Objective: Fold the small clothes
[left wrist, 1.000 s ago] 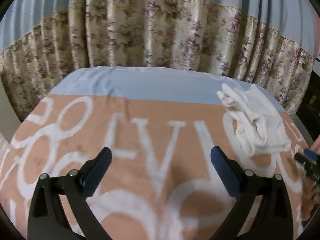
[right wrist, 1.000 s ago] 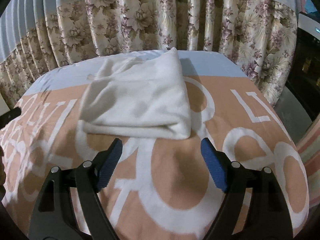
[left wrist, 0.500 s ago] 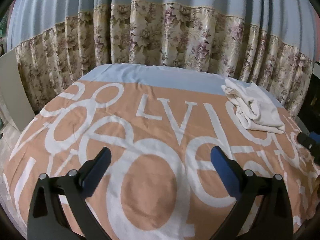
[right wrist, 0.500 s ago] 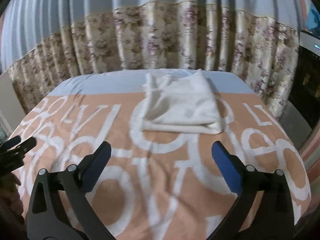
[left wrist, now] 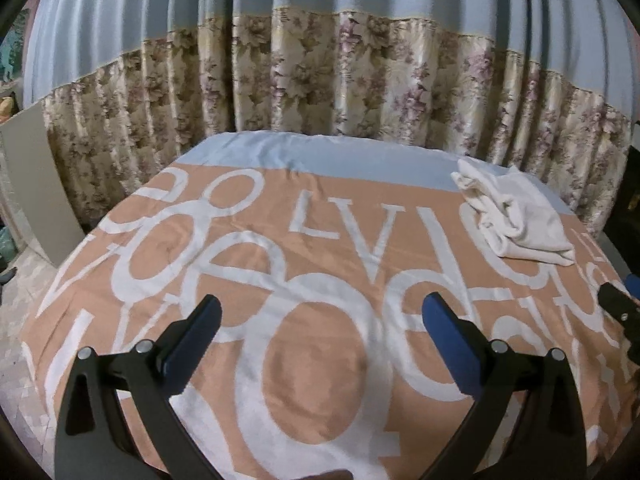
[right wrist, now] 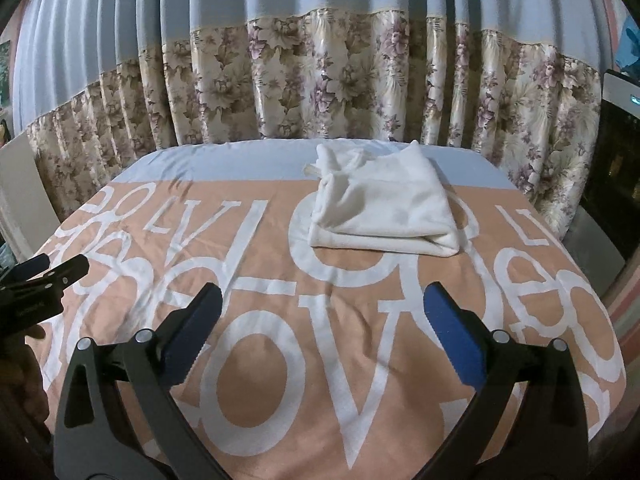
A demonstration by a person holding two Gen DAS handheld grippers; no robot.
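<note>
A folded white garment lies toward the far right of the table, on a cloth printed in peach with big white letters; the left wrist view shows the garment at its far right. My right gripper hangs open over the cloth, short of the garment, with nothing between its blue pads. Well left of the garment, my left gripper is open too and holds nothing. Each gripper shows at the edge of the other's view: the left gripper at the left, the right gripper at the right.
A curtain, blue above and floral below, hangs right behind the table's far edge. A dark appliance stands at the right. A pale panel leans at the left, with tiled floor below it.
Both grippers have pulled back from the garment, so it looks smaller and farther away. The right gripper's jaws have opened wider. The garment lies still on the cloth.
</note>
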